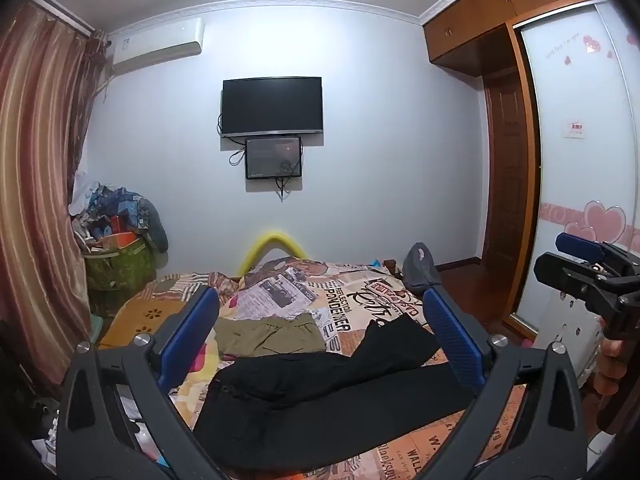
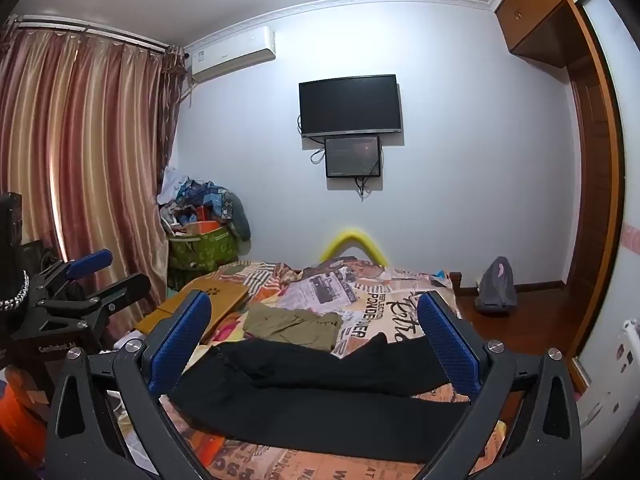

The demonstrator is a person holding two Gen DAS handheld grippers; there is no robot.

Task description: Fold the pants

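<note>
On the bed [image 1: 360,280], black pants [image 1: 332,384] lie spread out, with folded olive shorts [image 1: 268,334] just behind them. Left tongs [image 1: 320,344] and right tongs [image 2: 316,344] hover above the pants, both gaping wide, empty.

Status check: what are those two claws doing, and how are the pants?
Left claw open, empty. Right claw open, empty. Black pants unfolded on bed. Olive garment behind them.

The pants [image 2: 320,392] lie spread across the near part of the bed [image 2: 400,308], legs running to the right. Just behind them sits a folded garment [image 2: 292,322]. Left of the bed a heaped basket [image 2: 202,242] stands beside the curtain [image 2: 80,152]. A television [image 2: 350,105] hangs on the far wall above a smaller screen [image 2: 352,157].
</note>
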